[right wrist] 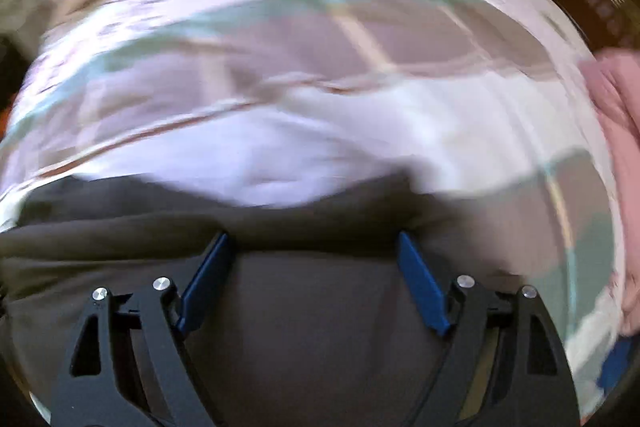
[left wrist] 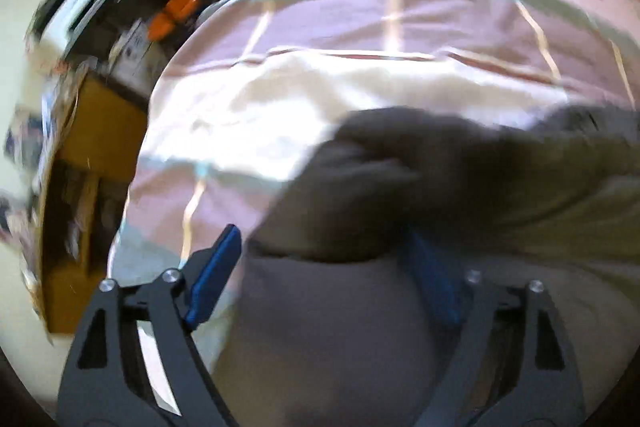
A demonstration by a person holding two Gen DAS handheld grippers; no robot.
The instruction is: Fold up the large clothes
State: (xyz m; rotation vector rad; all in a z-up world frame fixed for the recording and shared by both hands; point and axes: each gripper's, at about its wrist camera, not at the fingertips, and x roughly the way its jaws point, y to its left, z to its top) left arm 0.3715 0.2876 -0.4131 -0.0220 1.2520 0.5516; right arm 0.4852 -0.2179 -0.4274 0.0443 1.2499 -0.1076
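My left gripper [left wrist: 328,279] and right gripper [right wrist: 312,279] both stand spread, grasping nothing. The dark grey-brown fabric garment [right wrist: 312,327] lies under them on the pink patterned bedsheet [left wrist: 360,27], bunched at one end. Folding looks unfinished; frames are blurred.

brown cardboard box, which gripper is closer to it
Left. The brown cardboard box sits just left of the left gripper; the right gripper is over the dark grey garment, with no box in its view.

Patterned pink bedspread [left wrist: 360,27], yellow box [left wrist: 100,115], pink cloth [right wrist: 616,107] alongside.
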